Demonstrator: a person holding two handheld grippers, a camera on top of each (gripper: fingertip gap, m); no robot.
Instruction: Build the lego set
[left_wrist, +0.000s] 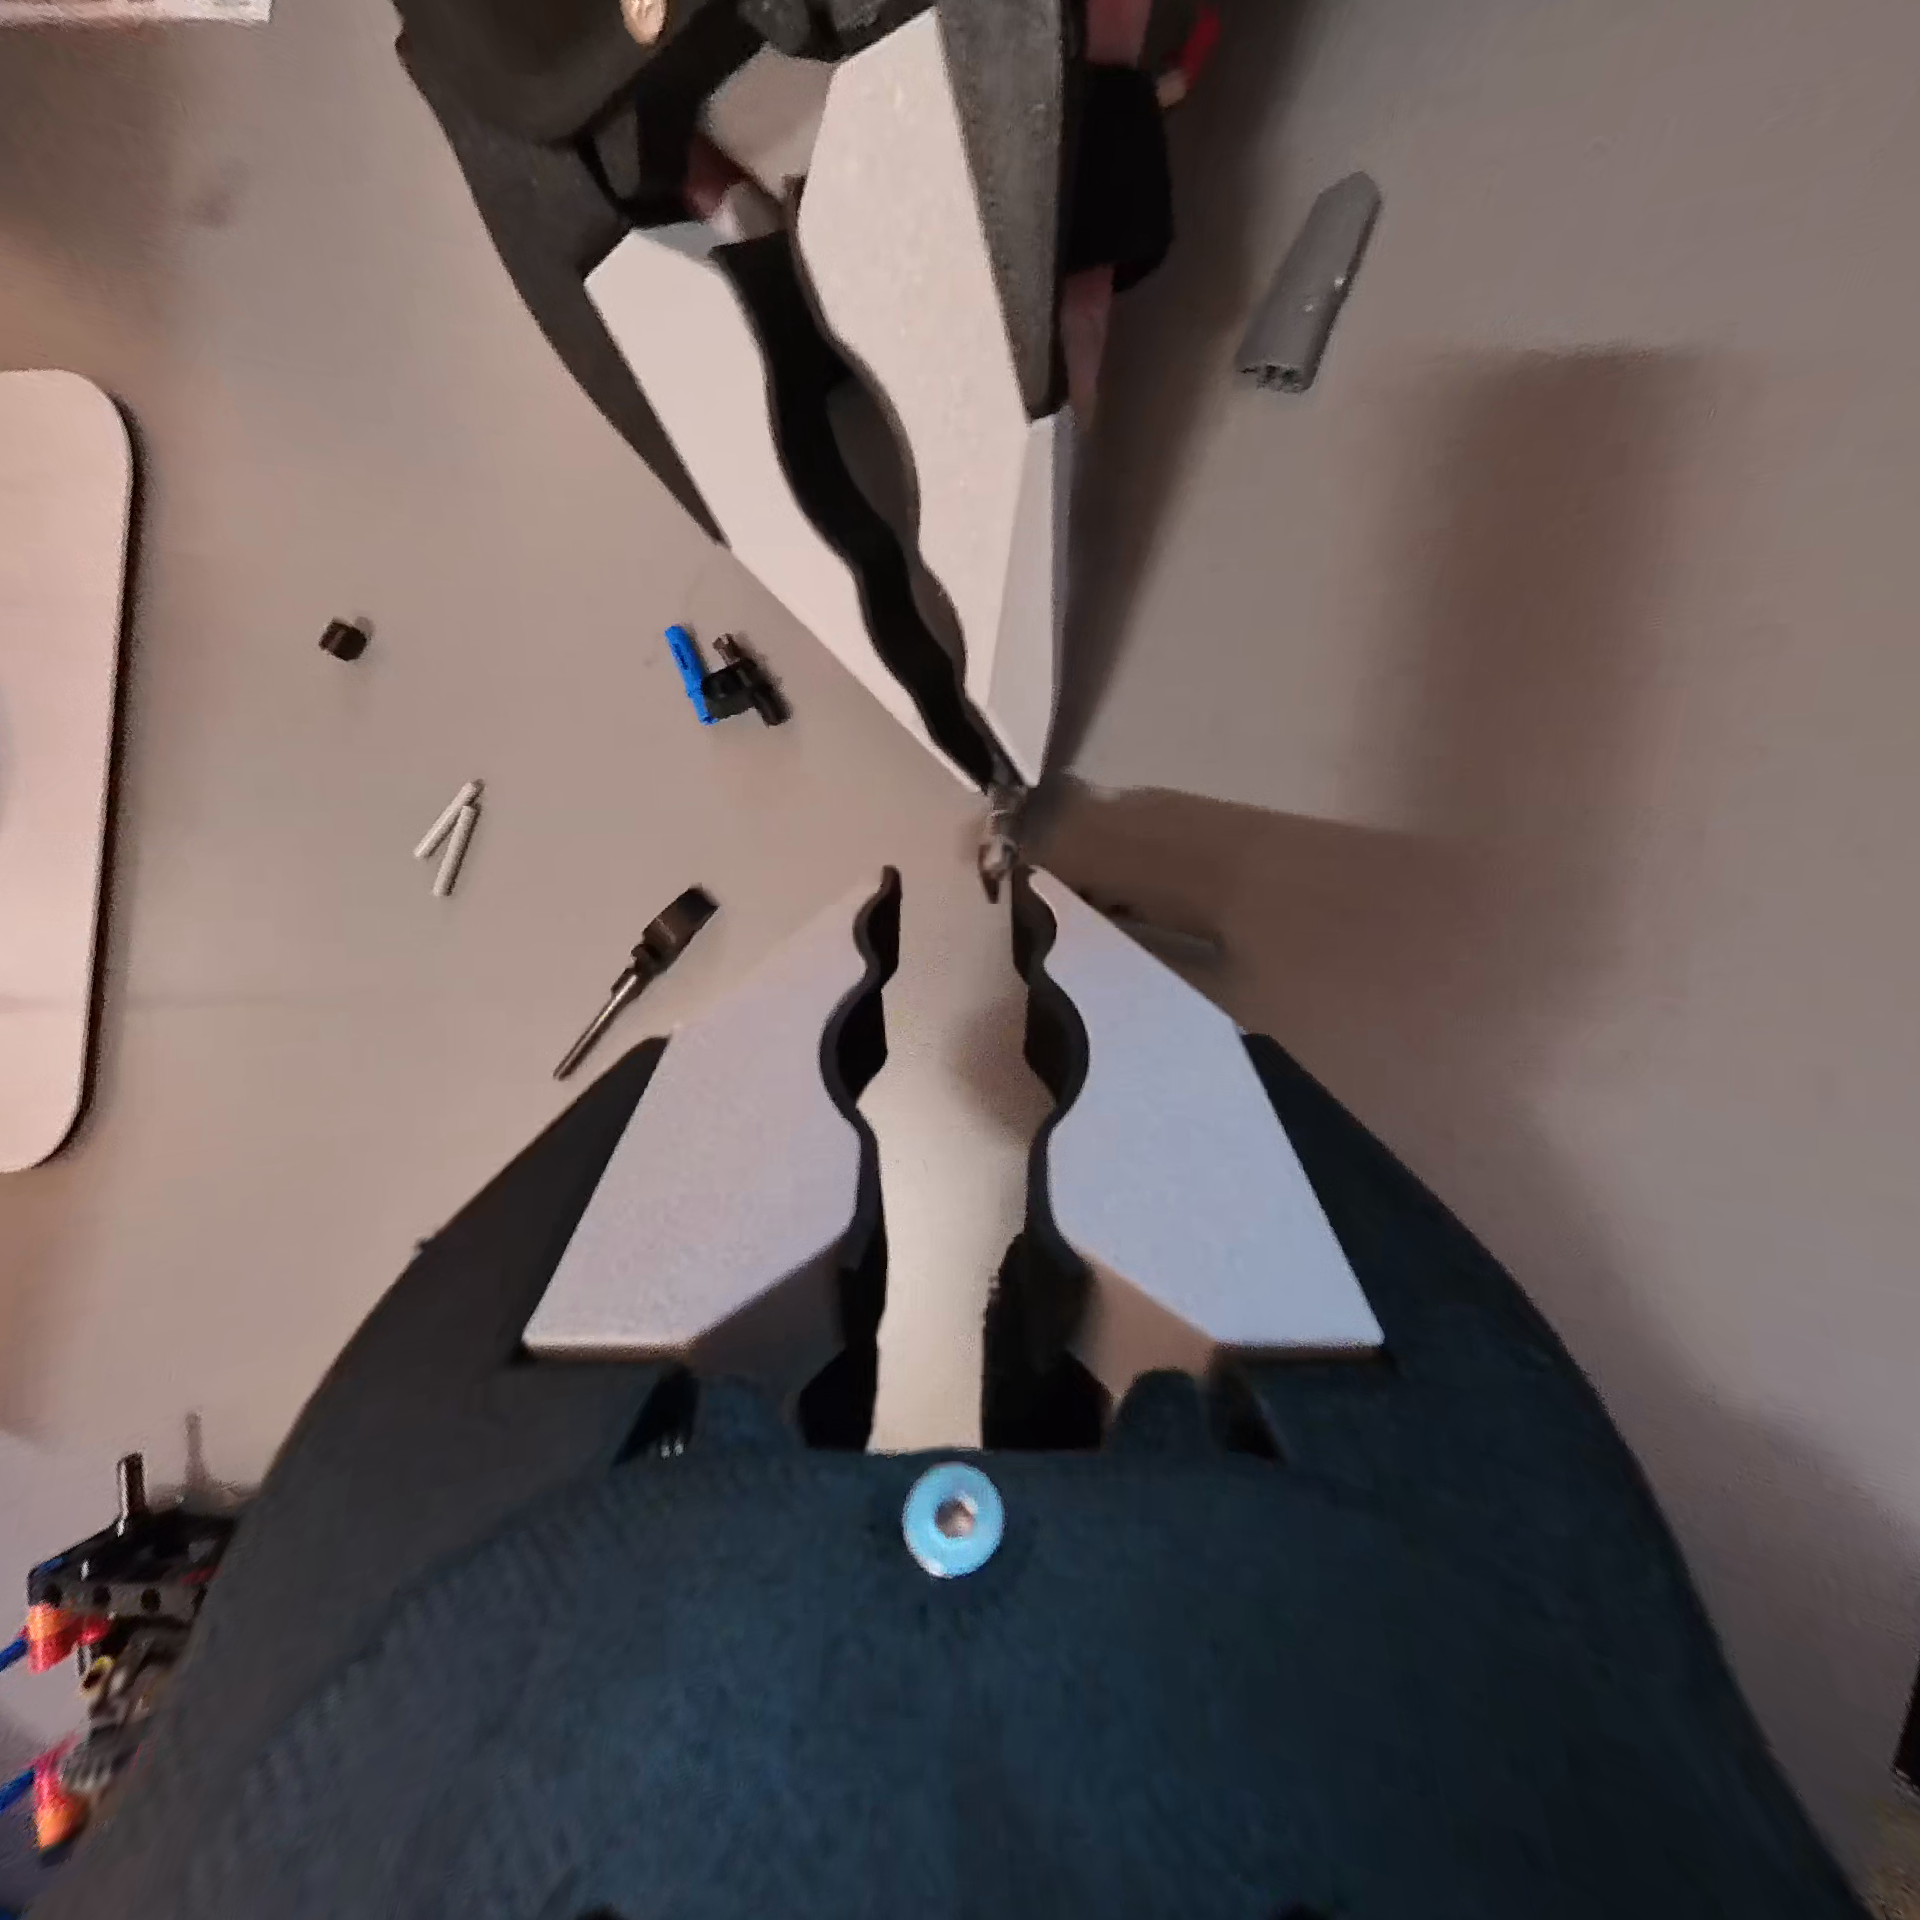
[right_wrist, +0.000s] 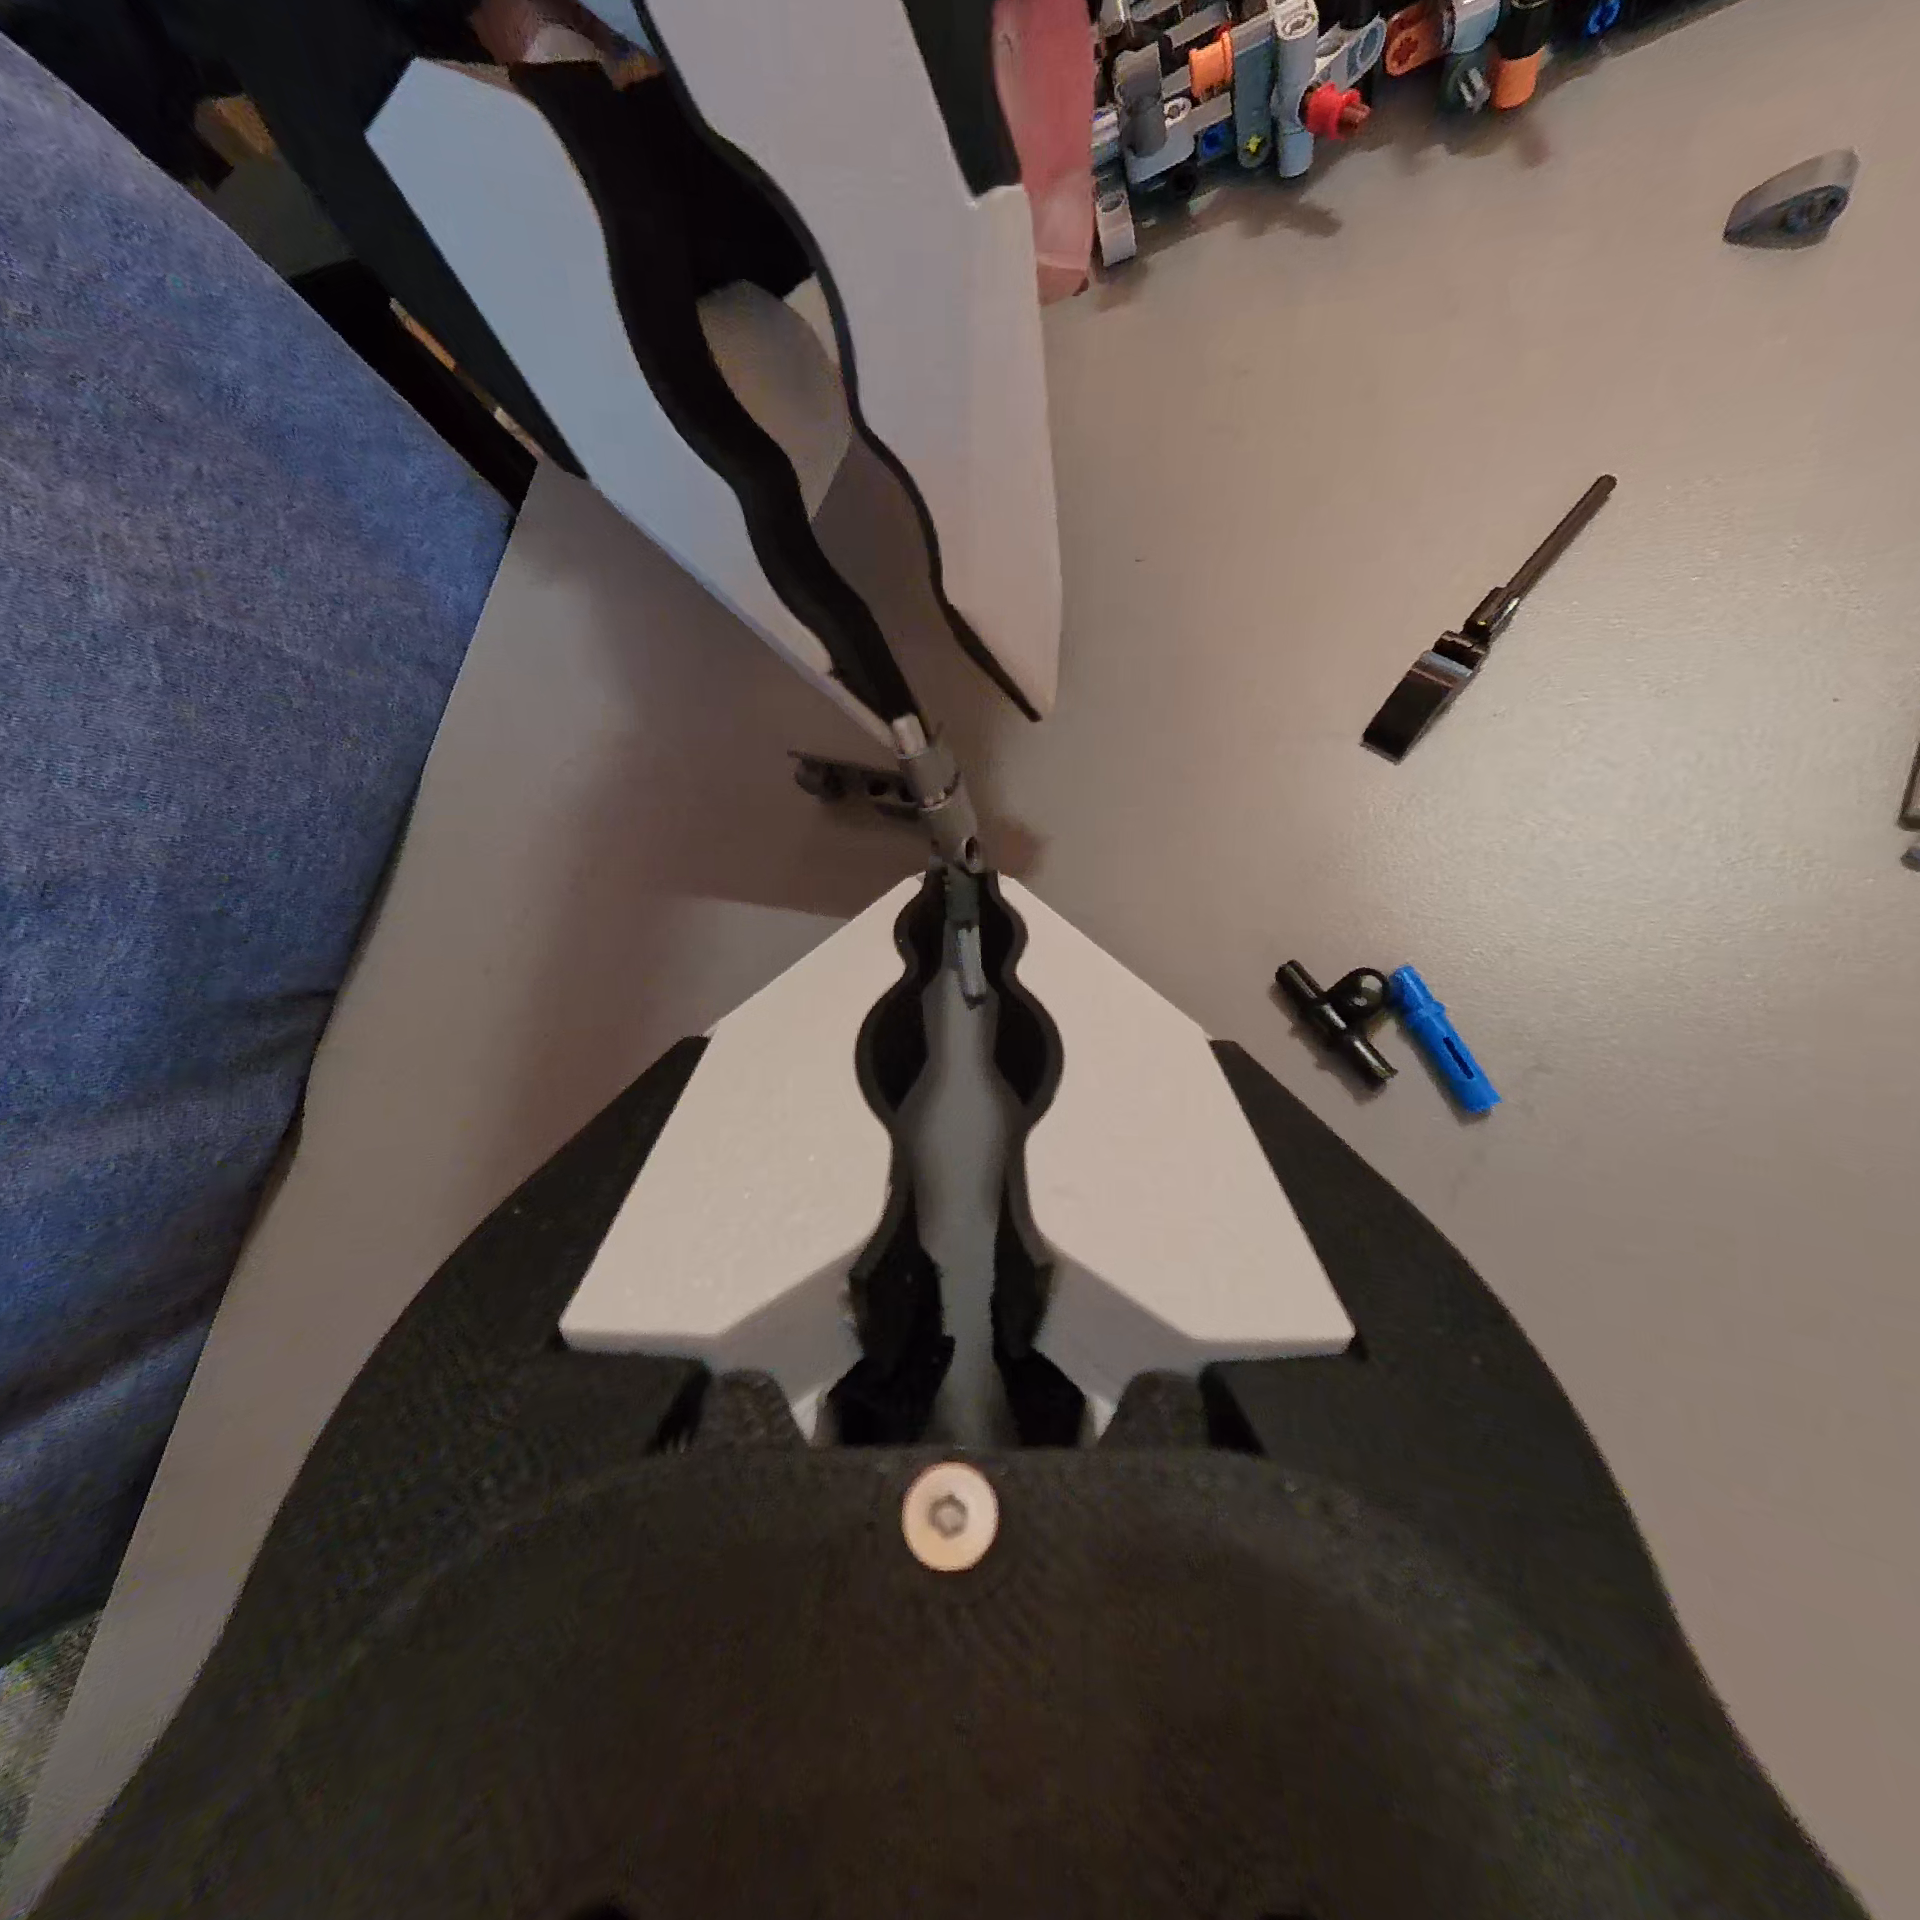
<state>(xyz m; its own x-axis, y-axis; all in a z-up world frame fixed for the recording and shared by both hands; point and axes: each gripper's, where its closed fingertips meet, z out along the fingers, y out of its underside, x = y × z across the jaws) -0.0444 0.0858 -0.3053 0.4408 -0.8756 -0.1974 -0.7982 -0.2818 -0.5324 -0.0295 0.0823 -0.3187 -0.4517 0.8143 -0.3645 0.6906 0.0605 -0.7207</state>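
Seen first from the left wrist view, the left gripper (left_wrist: 951, 883) has its jaws apart, with bare grey table (left_wrist: 1558, 727) visible between them. Only its right fingertip lies beside a small grey connector piece (left_wrist: 1000, 836), which hangs from the closed tips of the right gripper (left_wrist: 1003, 774) reaching in from above. Relative to that connector piece, a blue pin (left_wrist: 688, 673) touching a black pin connector (left_wrist: 743, 686) lies to the left and a little higher; two pale grey axles (left_wrist: 449, 836) lie farther left; a black axle with a black block (left_wrist: 636, 977) lies lower left; a grey beam (left_wrist: 1309, 281) lies upper right. A part-built lego model (left_wrist: 94, 1600) sits at the far lower left edge of the view.

Next, in the right wrist view, the right gripper (right_wrist: 961, 883) is clamped on a short dark grey axle piece (right_wrist: 966, 940) that joins the connector piece (right_wrist: 935, 784). The left gripper (right_wrist: 956, 717) enters from above; its fingers stand apart, one fingertip touching the connector's upper end. From the connector, the black axle and block (right_wrist: 1475, 634) lie to the right, the blue pin (right_wrist: 1444, 1039) and black connector (right_wrist: 1335, 1018) lower right, the lego model (right_wrist: 1299, 94) upper right, and blue cloth (right_wrist: 208, 727) to the left.
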